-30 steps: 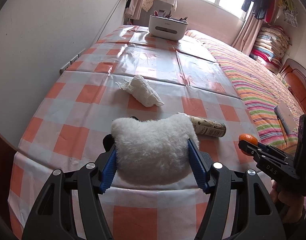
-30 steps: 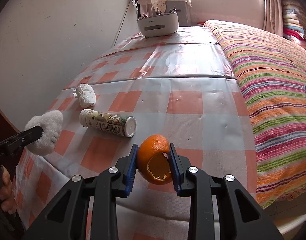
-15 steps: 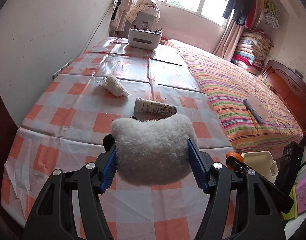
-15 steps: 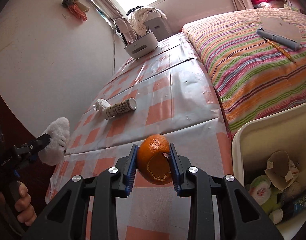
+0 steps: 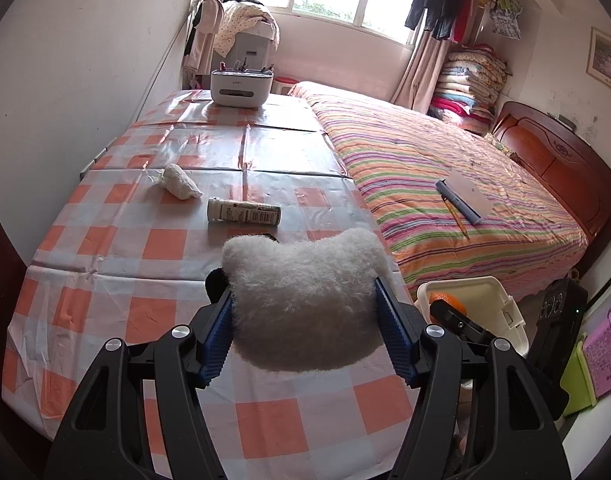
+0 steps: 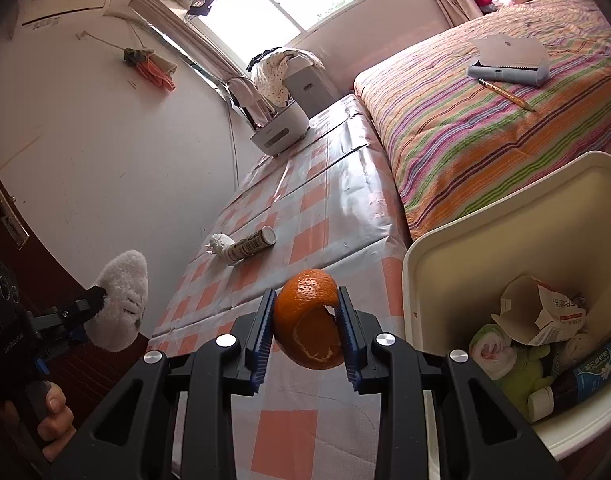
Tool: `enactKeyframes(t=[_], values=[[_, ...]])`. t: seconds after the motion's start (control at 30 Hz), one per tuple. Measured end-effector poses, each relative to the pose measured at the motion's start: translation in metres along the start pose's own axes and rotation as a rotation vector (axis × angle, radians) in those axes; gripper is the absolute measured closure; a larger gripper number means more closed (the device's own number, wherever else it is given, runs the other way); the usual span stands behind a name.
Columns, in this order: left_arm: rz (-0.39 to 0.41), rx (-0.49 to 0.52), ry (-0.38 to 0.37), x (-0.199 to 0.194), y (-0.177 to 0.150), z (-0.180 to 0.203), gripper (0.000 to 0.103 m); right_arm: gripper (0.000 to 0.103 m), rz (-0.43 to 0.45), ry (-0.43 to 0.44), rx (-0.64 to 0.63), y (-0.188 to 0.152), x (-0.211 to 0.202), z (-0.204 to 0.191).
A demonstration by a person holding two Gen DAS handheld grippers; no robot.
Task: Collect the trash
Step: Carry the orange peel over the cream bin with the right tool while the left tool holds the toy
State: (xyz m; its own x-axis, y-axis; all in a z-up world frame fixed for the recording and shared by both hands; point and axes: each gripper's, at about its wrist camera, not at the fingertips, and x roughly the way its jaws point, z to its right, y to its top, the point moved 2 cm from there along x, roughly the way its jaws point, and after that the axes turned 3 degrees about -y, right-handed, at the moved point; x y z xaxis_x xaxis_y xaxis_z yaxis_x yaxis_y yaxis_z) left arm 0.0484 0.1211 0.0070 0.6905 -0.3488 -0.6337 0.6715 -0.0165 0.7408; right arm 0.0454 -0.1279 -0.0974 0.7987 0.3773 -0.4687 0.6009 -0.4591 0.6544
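My left gripper [image 5: 305,316] is shut on a fluffy white plush piece [image 5: 305,300], held above the near edge of the checkered table [image 5: 105,248]. It also shows in the right wrist view [image 6: 117,308]. My right gripper [image 6: 305,332] is shut on an orange peel [image 6: 305,320], just left of the cream trash bin [image 6: 465,248], which holds a carton, a bottle and wads. The bin [image 5: 481,296] shows in the left wrist view too. A crumpled tissue [image 5: 179,182] and a white tube [image 5: 243,211] lie on the table.
A white organiser box [image 5: 241,88] stands at the table's far end. A striped bed [image 5: 445,168] with a notebook [image 5: 465,196] and pencil runs along the right side. A wall is on the left. Green and pink baskets [image 5: 597,356] sit on the floor.
Both grippers have pulled back from the table and risen. The right gripper has swung with the peel closer to the bin, which now fills the right of its view.
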Motion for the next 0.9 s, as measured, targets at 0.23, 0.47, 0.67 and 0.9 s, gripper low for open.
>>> enactKeyframes(t=[0.23, 0.47, 0.67, 0.9], values=[[-0.001, 0.026, -0.026, -0.005, -0.004, 0.023, 0.04, 0.073, 0.041, -0.034, 0.003, 0.001, -0.024, 0.011], [-0.005, 0.053, -0.05, -0.007, -0.005, 0.042, 0.04, 0.073, 0.092, -0.112, 0.041, 0.003, -0.059, 0.036], [-0.004, 0.076, -0.074, -0.011, -0.008, 0.058, 0.04, 0.073, 0.143, -0.19, 0.084, 0.007, -0.086, 0.065], [-0.012, 0.098, -0.087, -0.013, -0.01, 0.07, 0.04, 0.073, 0.171, -0.252, 0.101, 0.012, -0.099, 0.085]])
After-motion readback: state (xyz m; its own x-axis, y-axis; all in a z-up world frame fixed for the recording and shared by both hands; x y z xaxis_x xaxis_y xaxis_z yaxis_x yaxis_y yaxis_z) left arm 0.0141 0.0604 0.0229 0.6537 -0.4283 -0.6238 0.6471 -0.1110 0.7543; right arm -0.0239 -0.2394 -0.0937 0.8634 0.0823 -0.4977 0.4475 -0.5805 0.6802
